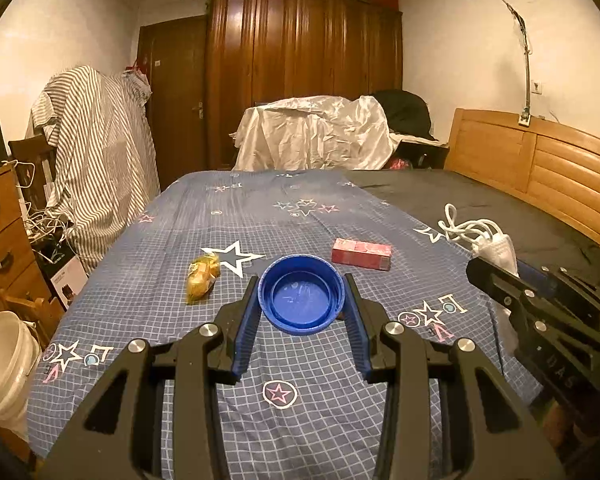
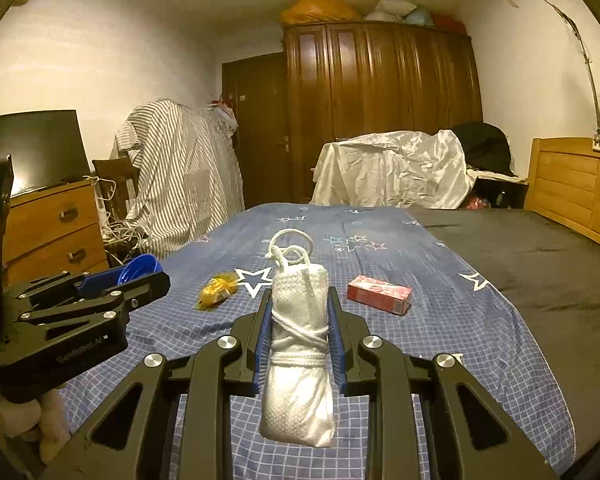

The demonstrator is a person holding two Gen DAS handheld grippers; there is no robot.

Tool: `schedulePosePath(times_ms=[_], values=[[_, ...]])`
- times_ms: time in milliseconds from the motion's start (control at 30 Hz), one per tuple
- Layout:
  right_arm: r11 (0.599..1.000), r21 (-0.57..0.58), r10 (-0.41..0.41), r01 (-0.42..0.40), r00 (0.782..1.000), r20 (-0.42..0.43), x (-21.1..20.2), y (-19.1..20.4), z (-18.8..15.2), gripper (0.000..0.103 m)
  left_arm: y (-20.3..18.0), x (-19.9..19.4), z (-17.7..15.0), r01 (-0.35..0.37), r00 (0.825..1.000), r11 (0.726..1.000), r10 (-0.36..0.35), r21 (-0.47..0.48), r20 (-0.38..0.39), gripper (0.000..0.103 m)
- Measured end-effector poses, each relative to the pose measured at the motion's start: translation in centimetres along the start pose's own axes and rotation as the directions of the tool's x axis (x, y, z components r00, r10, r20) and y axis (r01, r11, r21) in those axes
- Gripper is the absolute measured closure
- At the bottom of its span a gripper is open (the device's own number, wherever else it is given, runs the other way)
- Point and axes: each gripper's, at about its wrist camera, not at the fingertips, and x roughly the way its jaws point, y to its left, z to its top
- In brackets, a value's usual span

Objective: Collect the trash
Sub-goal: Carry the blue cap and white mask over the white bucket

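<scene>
My left tongs (image 1: 302, 300) clamp the blue lid (image 1: 302, 295), my right tongs (image 2: 300, 320) the white bundle (image 2: 300, 344); wrapper (image 2: 217, 290) and red box (image 2: 379, 294) wait ahead on the bed (image 2: 380, 360)

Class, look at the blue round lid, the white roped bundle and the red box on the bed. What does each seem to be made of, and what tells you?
Blue lid: probably moulded plastic, smooth with a slight sheen on its inner floor. White bundle: looks like woven or mesh fabric, with a dimpled texture, wrapped in twisted white cord. Red box: likely printed cardboard, with crisp folded edges and a matte face.
</scene>
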Motion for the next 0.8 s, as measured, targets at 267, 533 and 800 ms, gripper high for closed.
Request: schedulePosePath(times_ms=[267,533,800], values=[[1.0,-0.006,0.009,-0.009,1.0,0.002,0.5,-0.4,0.3,0.077,0.6,-0.1,0.3,-0.001,1.0,1.0,0.001,-0.006,0.001,0.065],[0.999,-0.012,0.035,-0.035,0.999,-0.006,1.3,-0.6,1.1,0.077,1.3,-0.4,0.5,-0.008,1.0,1.0,0.009,-0.01,0.004,0.065],[0.99,-0.048,0.13,-0.13,0.992,-0.005,3.5,2.9,3.3,0.077,5.2,-1.5,1.2,-0.081,0.996,0.996,0.082,-0.048,0.023,0.065]])
